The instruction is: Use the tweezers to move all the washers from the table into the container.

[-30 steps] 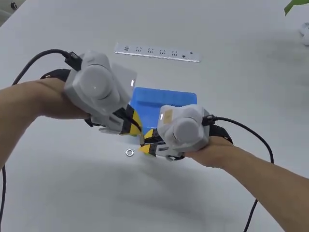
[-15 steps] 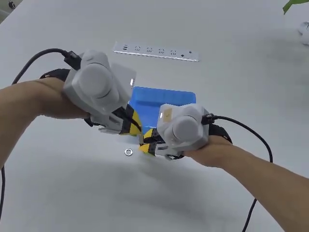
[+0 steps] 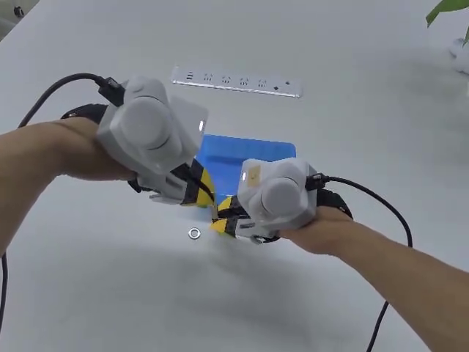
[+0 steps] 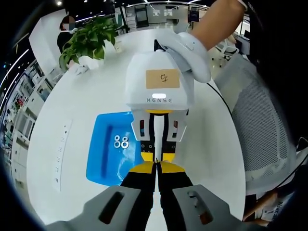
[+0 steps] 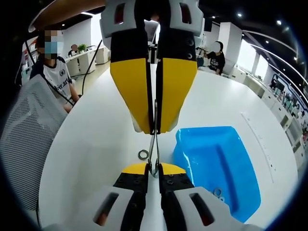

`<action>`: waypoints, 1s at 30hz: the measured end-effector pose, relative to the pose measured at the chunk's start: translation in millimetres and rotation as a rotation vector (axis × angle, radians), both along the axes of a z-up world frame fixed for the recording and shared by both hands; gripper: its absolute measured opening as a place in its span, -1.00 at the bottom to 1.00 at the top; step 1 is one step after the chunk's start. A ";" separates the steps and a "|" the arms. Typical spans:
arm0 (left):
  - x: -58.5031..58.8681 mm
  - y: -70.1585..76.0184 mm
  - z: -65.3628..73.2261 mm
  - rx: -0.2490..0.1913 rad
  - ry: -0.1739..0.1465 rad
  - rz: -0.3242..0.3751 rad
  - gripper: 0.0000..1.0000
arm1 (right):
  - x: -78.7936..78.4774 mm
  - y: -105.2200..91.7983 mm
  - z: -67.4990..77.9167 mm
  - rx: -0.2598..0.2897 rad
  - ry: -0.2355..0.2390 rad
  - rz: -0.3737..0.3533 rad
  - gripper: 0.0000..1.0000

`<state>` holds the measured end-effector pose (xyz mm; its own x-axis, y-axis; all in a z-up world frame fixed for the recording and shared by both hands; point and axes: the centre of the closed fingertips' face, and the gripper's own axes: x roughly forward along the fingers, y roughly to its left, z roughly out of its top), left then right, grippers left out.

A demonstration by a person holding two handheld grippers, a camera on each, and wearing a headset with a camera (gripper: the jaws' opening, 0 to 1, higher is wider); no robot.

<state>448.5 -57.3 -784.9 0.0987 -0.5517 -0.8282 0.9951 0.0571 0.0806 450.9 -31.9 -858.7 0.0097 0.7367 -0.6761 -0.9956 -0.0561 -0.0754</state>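
STATE: left gripper (image 5: 155,129) and right gripper (image 5: 154,169) both clamp the tweezers (image 5: 153,149) | RISK: we misalign the tips and the washer (image 5: 143,154) skids left, away from the container (image 5: 216,159).

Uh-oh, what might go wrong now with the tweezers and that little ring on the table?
1. The left gripper and right gripper both seem to pinch the thin tweezers; if one lets go clumsily, they may drop.
2. The loose washer lies on the table right beside the tweezers, so a bump may flick it away.
3. The container sits close by; a knock might jostle the washers already inside.
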 end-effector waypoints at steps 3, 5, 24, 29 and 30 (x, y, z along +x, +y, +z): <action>-1.5 -0.3 3.9 -0.002 0.002 0.000 -0.91 | -1.7 -0.3 3.5 0.004 0.001 -0.002 -0.80; -2.8 -0.1 6.1 -0.002 0.003 0.000 -0.91 | -2.9 0.0 5.6 0.006 -0.001 0.000 -0.80; -8.0 -1.2 42.4 0.001 -0.013 0.001 -0.91 | -6.1 -0.3 42.6 0.028 -0.024 0.006 -0.80; -4.9 -4.7 49.5 -0.005 -0.022 -0.001 -0.91 | -2.2 -3.6 49.8 0.025 -0.032 0.006 -0.80; -3.6 -5.3 51.0 -0.005 -0.026 -0.003 -0.91 | -0.7 -4.1 51.3 0.025 -0.037 0.006 -0.80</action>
